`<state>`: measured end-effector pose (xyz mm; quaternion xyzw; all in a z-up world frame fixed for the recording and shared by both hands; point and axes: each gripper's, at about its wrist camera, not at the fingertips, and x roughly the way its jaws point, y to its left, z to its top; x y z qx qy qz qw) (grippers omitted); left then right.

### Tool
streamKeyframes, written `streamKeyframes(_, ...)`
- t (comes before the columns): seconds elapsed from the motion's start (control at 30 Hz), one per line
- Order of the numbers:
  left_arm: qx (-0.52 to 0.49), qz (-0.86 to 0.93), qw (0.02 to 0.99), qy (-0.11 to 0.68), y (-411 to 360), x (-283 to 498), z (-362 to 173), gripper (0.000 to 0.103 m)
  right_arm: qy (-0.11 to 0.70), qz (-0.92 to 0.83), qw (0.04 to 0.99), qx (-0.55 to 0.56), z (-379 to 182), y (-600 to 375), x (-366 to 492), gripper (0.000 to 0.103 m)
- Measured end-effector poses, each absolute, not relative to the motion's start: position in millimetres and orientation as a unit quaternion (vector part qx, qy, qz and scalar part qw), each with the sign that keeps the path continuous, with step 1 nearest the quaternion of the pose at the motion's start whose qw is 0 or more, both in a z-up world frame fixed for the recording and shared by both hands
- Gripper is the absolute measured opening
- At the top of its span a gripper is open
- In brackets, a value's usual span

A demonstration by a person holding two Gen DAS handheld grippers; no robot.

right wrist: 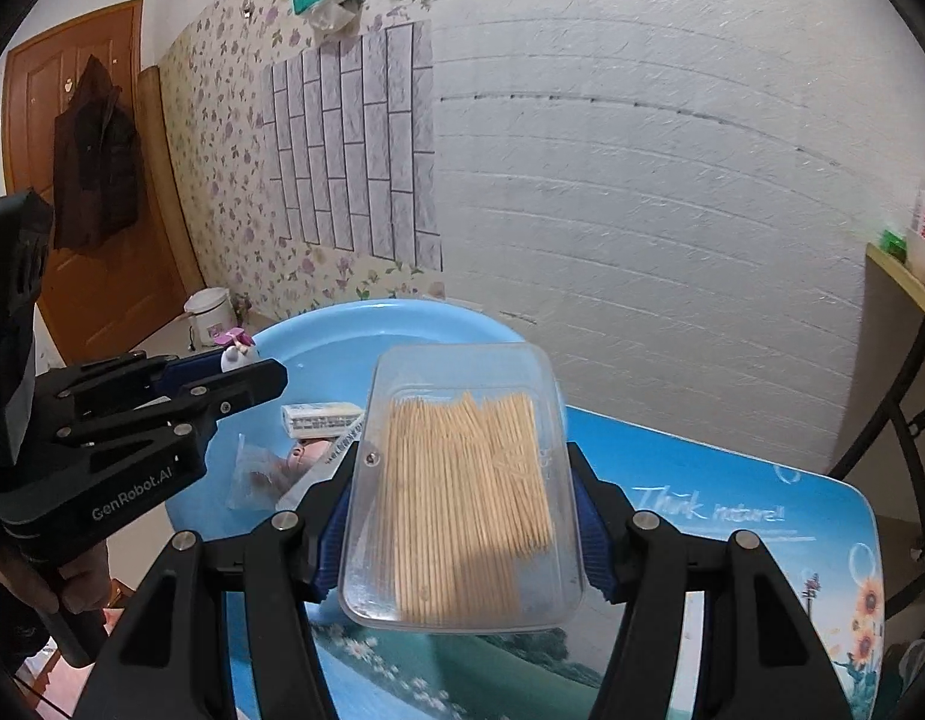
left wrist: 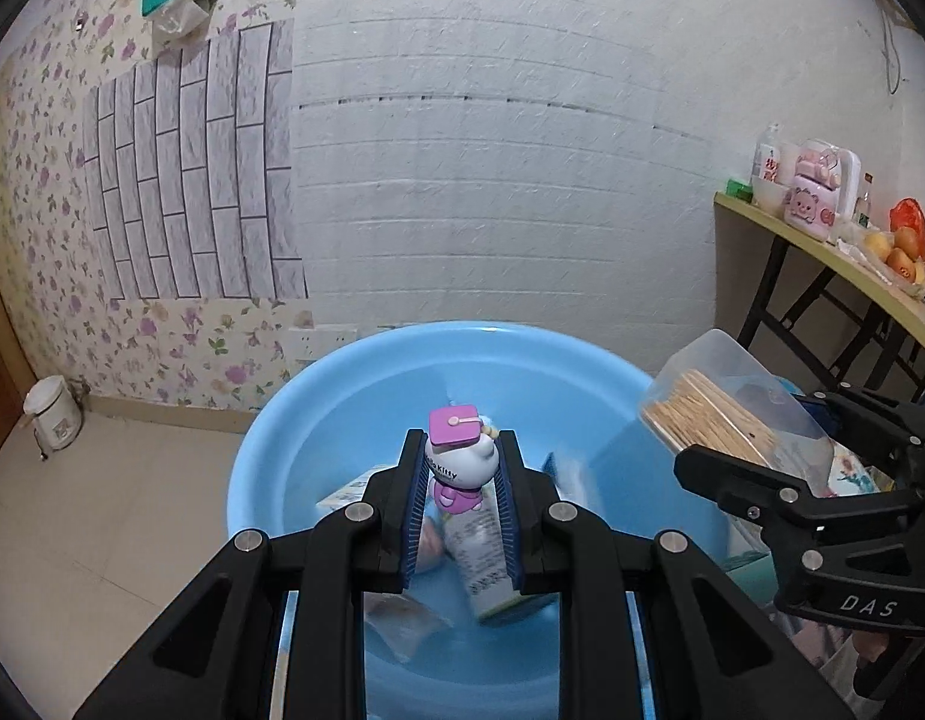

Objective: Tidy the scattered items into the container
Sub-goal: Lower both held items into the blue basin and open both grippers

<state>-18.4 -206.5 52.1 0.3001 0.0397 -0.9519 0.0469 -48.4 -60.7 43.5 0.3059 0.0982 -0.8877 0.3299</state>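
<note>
Your left gripper [left wrist: 461,474] is clamping a small white figurine with a pink square cap [left wrist: 459,456] at the centre of its frame, over the round light-blue plastic basin [left wrist: 270,450]. Your right gripper [right wrist: 462,498] is squeezing a clear plastic box of wooden toothpicks [right wrist: 462,492] mid-frame, above the scenic-print table [right wrist: 762,516], the basin's rim just behind it.

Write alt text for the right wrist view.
The right gripper clamps a clear box of toothpicks above a printed table, beside a blue basin. At left, the left gripper holds a small figurine over the basin.
</note>
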Motion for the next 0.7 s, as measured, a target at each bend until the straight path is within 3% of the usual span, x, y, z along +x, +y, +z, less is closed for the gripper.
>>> streamKeyframes(0.07,0.308,-0.949,0.05,0.04,-211,-21,48,0.023,0.102,-0.886,0.33,0.31,39,-66,-51,0.063)
streamKeyframes(0.1,0.315,-0.947,0.051,0.042,-215,-24,45,0.038,0.105,-0.884,0.331,0.313,36,-70,-51,0.063)
streamKeyframes(0.17,0.308,-0.948,0.059,0.047,-220,-24,43,0.057,0.111,-0.881,0.333,0.316,32,-77,-55,0.063)
streamKeyframes(0.3,0.303,-0.949,0.063,0.055,-226,-21,40,0.064,0.121,-0.878,0.333,0.323,25,-87,-59,0.063)
streamKeyframes(0.7,0.299,-0.95,0.07,0.064,-239,-13,39,0.064,0.13,-0.872,0.339,0.328,17,-100,-58,0.063)
